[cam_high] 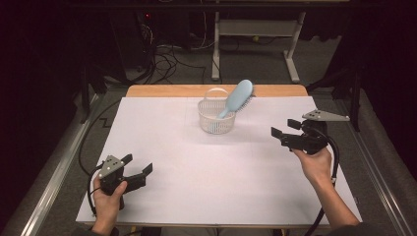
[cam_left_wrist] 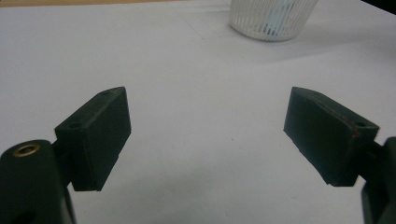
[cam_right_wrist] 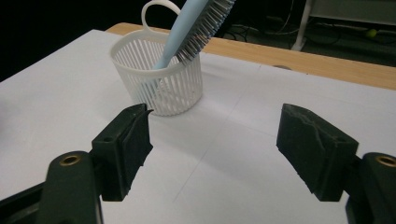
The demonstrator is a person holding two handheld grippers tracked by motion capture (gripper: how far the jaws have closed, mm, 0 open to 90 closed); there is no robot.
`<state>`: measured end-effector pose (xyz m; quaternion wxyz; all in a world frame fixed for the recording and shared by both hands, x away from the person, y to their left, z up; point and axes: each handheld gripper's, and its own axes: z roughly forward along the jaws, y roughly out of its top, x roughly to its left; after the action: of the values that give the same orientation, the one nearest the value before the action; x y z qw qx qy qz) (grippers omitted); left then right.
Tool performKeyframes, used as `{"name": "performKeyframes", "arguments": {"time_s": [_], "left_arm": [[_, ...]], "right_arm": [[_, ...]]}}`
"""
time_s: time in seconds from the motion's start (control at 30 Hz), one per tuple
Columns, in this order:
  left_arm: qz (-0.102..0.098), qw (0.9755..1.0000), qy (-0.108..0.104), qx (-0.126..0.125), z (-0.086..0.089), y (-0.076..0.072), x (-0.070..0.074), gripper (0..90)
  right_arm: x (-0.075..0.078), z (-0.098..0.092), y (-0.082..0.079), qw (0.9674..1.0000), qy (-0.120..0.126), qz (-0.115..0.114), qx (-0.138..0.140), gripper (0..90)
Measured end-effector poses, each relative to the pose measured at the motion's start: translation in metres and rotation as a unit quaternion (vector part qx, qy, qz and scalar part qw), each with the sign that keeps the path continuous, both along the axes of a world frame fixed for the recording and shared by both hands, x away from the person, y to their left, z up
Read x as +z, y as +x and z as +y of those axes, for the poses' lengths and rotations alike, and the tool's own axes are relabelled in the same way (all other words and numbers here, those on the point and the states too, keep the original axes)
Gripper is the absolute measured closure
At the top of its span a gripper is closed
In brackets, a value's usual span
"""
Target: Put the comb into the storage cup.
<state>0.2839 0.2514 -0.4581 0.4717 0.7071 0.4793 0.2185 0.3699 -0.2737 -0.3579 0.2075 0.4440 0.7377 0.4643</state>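
Observation:
A light blue hairbrush (cam_high: 239,96) stands handle-down in a small white slatted basket (cam_high: 215,119) at the back middle of the white table (cam_high: 206,167), its bristled head leaning out to the right. In the right gripper view the hairbrush (cam_right_wrist: 196,28) and basket (cam_right_wrist: 159,79) lie ahead of the jaws to the left. My right gripper (cam_high: 283,132) hovers open to the right of the basket, nothing between its jaws (cam_right_wrist: 212,149). My left gripper (cam_high: 138,165) is open near the front left corner, empty (cam_left_wrist: 208,135), with the basket (cam_left_wrist: 273,18) far ahead.
A wooden strip (cam_high: 162,91) runs along the table's far edge. Behind it stand a white table frame (cam_high: 255,34) and loose cables (cam_high: 167,59) on the floor. Metal rails (cam_high: 54,182) flank the table.

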Motion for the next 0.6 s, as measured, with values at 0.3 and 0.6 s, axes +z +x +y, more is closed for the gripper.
{"name": "performKeyframes", "arguments": {"time_s": [0.3, 0.6], "left_arm": [[0.000, 1.0000, -0.001, 0.000, 0.000, 0.000, 0.000, 15.8], [0.000, 1.0000, 0.000, 0.000, 0.000, 0.000, 0.000, 15.8]], "right_arm": [[-0.002, -0.002, -0.007, 1.0000, 0.000, -0.004, 0.004, 26.0], [-0.006, -0.009, -0.016, 0.9999, 0.007, -0.007, -0.001, 25.6]]}}
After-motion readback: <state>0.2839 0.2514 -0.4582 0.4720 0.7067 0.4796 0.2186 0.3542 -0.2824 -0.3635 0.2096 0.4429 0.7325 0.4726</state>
